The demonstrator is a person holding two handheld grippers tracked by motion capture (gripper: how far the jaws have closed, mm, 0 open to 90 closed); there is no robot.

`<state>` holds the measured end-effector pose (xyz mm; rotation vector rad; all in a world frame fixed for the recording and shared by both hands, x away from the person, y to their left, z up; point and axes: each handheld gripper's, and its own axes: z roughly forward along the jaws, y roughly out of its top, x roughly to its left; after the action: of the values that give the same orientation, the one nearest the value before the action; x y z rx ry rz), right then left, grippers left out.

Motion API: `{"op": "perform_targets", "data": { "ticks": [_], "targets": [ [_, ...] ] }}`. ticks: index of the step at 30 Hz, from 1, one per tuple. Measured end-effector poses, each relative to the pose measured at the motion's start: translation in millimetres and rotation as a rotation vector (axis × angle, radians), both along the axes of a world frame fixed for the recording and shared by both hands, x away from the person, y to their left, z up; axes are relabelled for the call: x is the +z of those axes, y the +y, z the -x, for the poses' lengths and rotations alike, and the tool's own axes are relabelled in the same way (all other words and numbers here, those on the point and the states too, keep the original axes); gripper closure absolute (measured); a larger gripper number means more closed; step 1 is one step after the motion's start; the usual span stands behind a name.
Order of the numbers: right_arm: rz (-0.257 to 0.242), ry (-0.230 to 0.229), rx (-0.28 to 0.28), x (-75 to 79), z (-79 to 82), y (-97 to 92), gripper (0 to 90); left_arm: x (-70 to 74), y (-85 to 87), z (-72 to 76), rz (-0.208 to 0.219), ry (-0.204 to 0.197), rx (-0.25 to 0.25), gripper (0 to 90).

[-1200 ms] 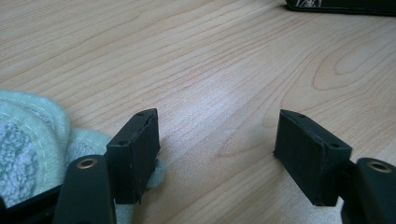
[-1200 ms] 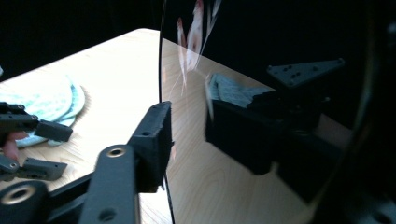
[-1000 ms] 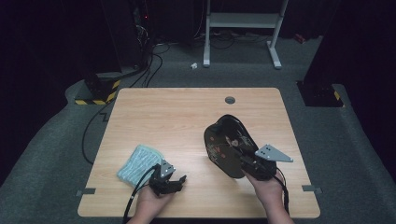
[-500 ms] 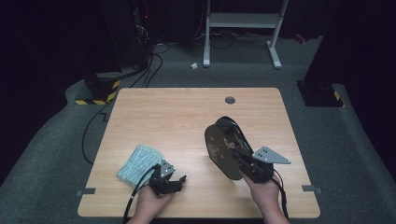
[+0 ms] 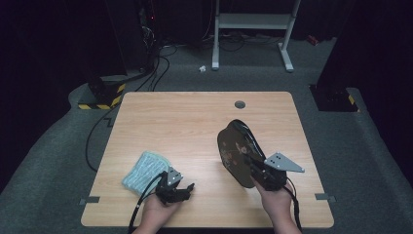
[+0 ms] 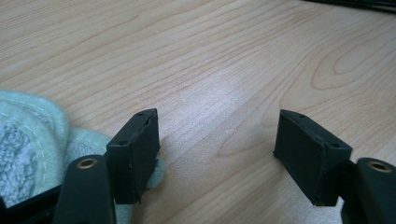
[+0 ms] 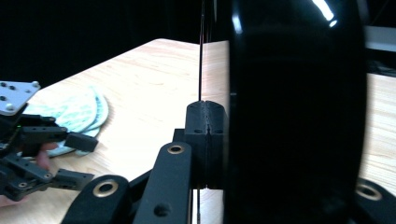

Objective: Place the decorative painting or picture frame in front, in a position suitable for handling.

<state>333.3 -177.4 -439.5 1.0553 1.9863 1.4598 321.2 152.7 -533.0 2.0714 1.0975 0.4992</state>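
We've got the right gripper (image 5: 254,165) pinching the dirty pan (image 5: 236,152) up on edge, stains exposed for wiping; left gripper (image 5: 186,187), jaws spread, rests by the cloth (image 5: 145,170) near the desk's (image 5: 195,117) front-left corner.

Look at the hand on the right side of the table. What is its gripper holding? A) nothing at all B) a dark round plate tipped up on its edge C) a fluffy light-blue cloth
B: the right gripper has its jaws clamped on the dark round plate, which stands tilted above the wooden table.
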Motion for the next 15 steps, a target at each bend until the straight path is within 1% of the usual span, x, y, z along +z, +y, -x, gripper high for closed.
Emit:
{"op": "perform_targets", "data": {
  "ticks": [3,8,9,15],
  "targets": [
    [-0.003,-0.011,-0.037,-0.7,2.3,-5.3,80.3,0.0,0.0,0.0,0.0,0.0,0.0,30.9],
    [-0.019,-0.022,-0.063,-0.2,4.3,-12.7,80.3,0.0,0.0,0.0,-0.001,0.0,0.0,30.9],
    [-0.022,-0.031,-0.078,0.9,5.0,-14.8,80.4,0.0,0.0,0.0,0.0,0.0,0.0,30.8],
    [-0.024,-0.035,-0.098,0.3,3.9,-18.7,80.3,0.0,0.0,0.0,0.0,0.0,0.0,30.9]
  ]
}}
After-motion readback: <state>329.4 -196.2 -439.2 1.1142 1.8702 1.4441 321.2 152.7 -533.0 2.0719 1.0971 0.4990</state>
